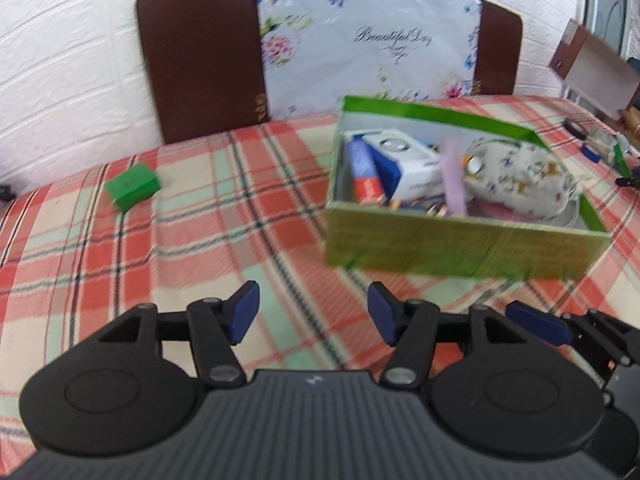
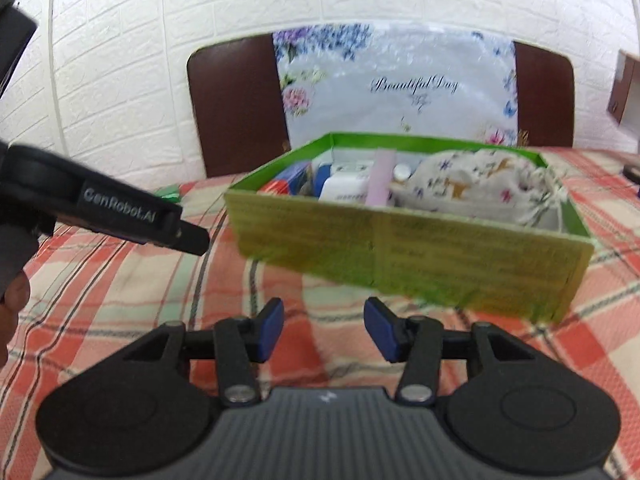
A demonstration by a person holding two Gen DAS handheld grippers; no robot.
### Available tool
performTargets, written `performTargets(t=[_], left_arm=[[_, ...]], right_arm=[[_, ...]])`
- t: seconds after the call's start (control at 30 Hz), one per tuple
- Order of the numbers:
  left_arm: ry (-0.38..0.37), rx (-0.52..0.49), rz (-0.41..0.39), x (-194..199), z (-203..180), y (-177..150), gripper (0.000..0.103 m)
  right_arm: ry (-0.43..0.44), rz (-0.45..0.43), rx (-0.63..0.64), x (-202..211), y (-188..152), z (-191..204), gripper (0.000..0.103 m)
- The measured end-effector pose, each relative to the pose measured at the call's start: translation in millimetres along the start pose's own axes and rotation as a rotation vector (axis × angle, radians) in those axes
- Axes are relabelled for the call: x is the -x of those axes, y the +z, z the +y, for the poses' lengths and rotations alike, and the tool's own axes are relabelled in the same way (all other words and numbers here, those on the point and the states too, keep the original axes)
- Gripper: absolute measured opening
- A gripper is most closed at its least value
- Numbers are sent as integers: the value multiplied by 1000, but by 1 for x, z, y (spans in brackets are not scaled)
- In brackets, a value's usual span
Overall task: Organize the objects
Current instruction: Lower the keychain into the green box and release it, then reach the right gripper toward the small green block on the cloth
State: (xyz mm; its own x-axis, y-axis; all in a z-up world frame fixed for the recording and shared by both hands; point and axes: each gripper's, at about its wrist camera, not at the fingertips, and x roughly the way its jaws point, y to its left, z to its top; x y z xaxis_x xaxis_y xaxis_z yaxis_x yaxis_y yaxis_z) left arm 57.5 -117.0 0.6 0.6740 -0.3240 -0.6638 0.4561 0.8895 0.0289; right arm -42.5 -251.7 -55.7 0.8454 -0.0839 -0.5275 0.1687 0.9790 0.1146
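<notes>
Left of the box (image 1: 460, 244), well apart from it, the green block (image 1: 132, 186) lies on the cloth (image 1: 200, 240). Both my left gripper (image 1: 311, 312) and right gripper (image 2: 324, 330) stand open and empty. Reaching carelessly, I could nudge the box or push the block away.

Domestic room: plaid tablecloth (image 1: 200, 240), brown chair (image 1: 200, 64) with floral cover (image 1: 360, 40), white brick-pattern wall (image 2: 160, 60).
</notes>
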Motion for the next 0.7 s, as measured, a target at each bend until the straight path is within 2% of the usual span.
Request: performTargets(t=[0.17, 0.23, 0.43, 0.7], left_arm=[[54, 19, 35, -3, 26, -23, 63], [72, 37, 43, -4, 39, -29, 64], [137, 93, 52, -4, 76, -46, 64], [191, 164, 38, -3, 122, -57, 66]], right_arm=[[36, 70, 15, -10, -7, 22, 49], [39, 82, 42, -13, -9, 32, 55], [75, 104, 145, -20, -14, 71, 55], [136, 119, 215, -36, -8, 117, 55]])
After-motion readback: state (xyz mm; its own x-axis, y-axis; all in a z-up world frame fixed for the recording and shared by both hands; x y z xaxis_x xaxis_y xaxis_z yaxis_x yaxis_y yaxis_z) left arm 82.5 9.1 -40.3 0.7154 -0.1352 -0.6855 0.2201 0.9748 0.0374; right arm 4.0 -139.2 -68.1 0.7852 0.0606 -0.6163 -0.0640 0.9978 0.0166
